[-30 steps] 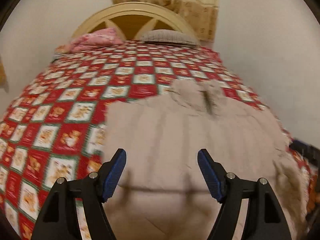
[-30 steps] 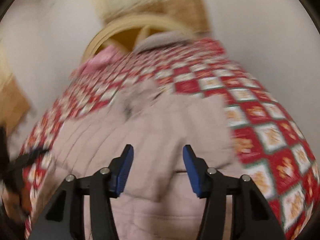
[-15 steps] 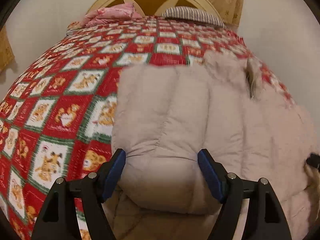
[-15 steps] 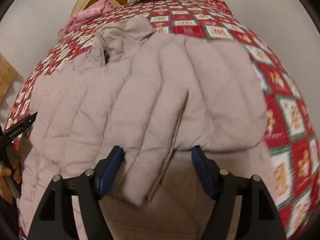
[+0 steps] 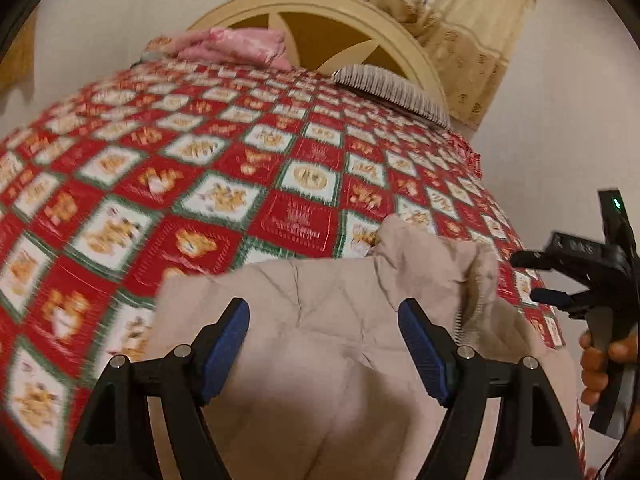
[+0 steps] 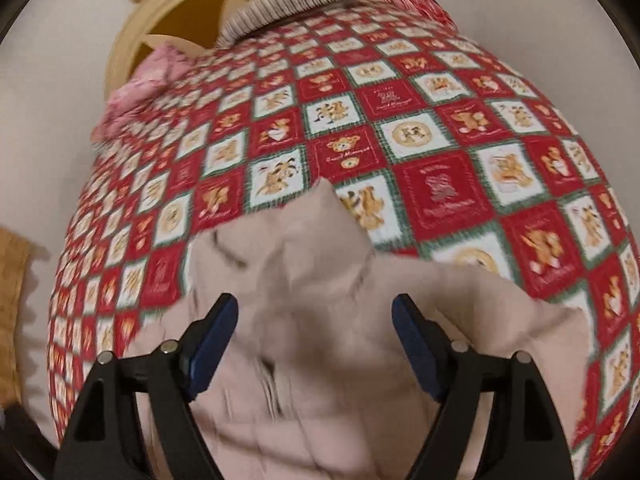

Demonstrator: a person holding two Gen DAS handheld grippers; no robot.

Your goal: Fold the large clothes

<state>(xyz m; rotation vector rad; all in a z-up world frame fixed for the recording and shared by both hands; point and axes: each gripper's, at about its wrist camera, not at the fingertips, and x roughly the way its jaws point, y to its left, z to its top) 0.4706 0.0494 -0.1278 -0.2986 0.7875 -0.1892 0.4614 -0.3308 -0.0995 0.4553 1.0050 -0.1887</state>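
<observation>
moved: both grippers have pulled back, jacket now lower in view.
left gripper [image 5: 324, 348]: spread wide, empty.
right gripper [image 6: 314, 342]: spread wide, empty.
beige quilted puffer jacket [image 5: 340, 320]: on red teddy-bear patchwork bedspread [image 5: 200, 184].

The left tongs [image 5: 324, 344] fill the lower middle of the left wrist view, blue-padded fingers [image 5: 224, 346] spread wide with nothing between them. The right tongs [image 6: 314, 340] sit likewise in the lower middle of their own view, jaws wide apart. At the right edge of the left view, the right hand [image 5: 604, 368] grips the other tool's handle.
</observation>
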